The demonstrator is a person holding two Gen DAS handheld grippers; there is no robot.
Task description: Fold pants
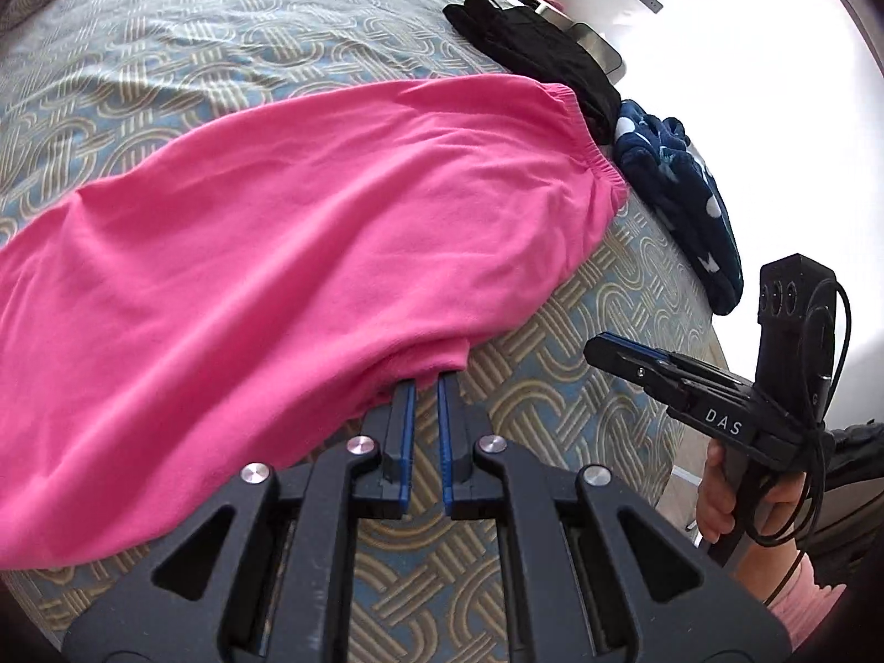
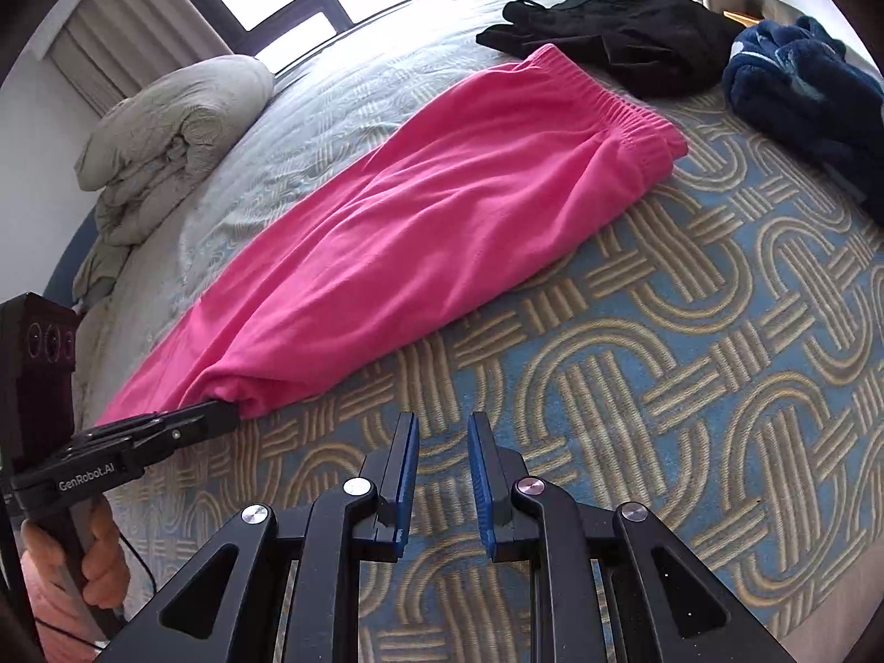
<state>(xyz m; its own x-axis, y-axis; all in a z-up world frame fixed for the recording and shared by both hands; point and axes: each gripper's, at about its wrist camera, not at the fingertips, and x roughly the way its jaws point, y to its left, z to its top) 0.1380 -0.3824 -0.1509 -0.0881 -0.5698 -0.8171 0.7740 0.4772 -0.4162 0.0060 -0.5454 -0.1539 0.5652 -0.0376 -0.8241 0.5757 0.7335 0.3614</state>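
Pink pants [image 1: 309,232] [image 2: 420,210] lie lengthwise on the patterned bedspread [image 2: 663,359], one leg laid over the other. Their elastic waistband [image 2: 624,110] is at the far end. My left gripper [image 1: 426,381] [image 2: 229,414] is shut on the bunched near edge of the pants at the leg end, its tips hidden under the fabric. My right gripper [image 2: 443,420] [image 1: 599,347] hovers over bare bedspread to the right of that edge. Its jaws stand slightly apart with nothing between them.
A black garment [image 2: 624,27] [image 1: 530,50] and a navy fleece garment [image 2: 801,94] [image 1: 679,188] lie beyond the waistband near the bed's edge. A rolled grey duvet [image 2: 166,127] sits at the far left under the window. Shelving stands past the bed.
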